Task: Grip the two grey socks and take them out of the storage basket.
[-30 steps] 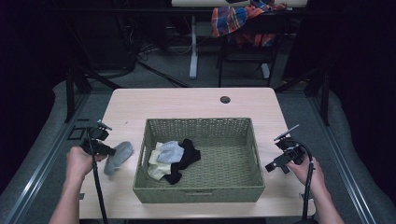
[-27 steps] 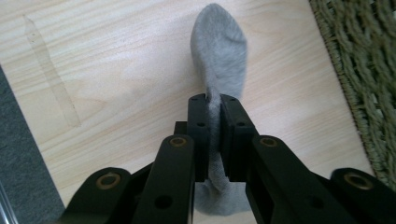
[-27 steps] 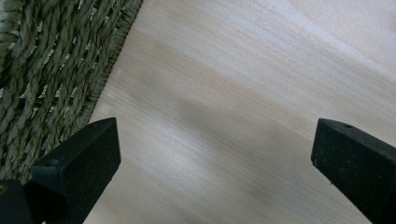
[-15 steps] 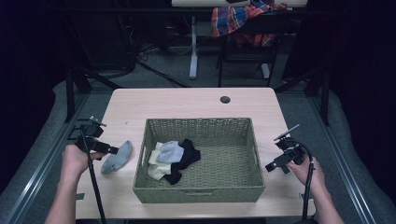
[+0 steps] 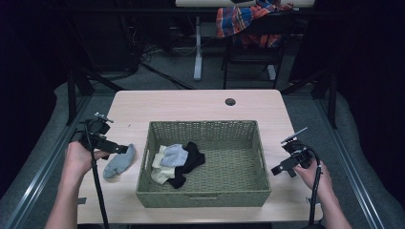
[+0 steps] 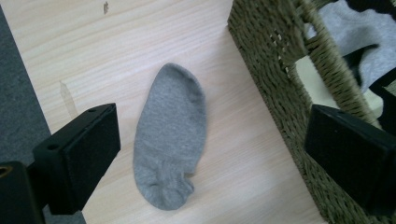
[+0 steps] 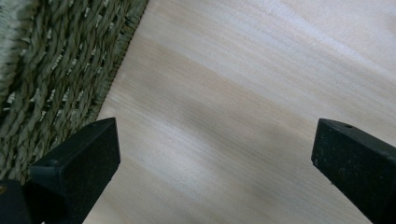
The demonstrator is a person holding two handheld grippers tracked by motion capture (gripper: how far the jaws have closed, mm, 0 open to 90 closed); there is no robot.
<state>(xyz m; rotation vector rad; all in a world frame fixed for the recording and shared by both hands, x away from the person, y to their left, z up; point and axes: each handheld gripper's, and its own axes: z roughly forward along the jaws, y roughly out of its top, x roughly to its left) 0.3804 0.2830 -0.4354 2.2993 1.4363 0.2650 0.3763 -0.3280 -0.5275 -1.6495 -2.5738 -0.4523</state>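
Your left gripper hangs wide open over the grey sock beside the wicker basket; your right gripper is open too.

Grey sock lies flat on table, free, below and between wide-apart jaws of left gripper. Woven basket just beside it holds pale and black socks.

There was one woven basket on the worktop. One grey sock lay on the worktop, left of the basket. Inside the basket were three more socks: one grey, one cream, one black. There were two tools, the left tool and the right tool.
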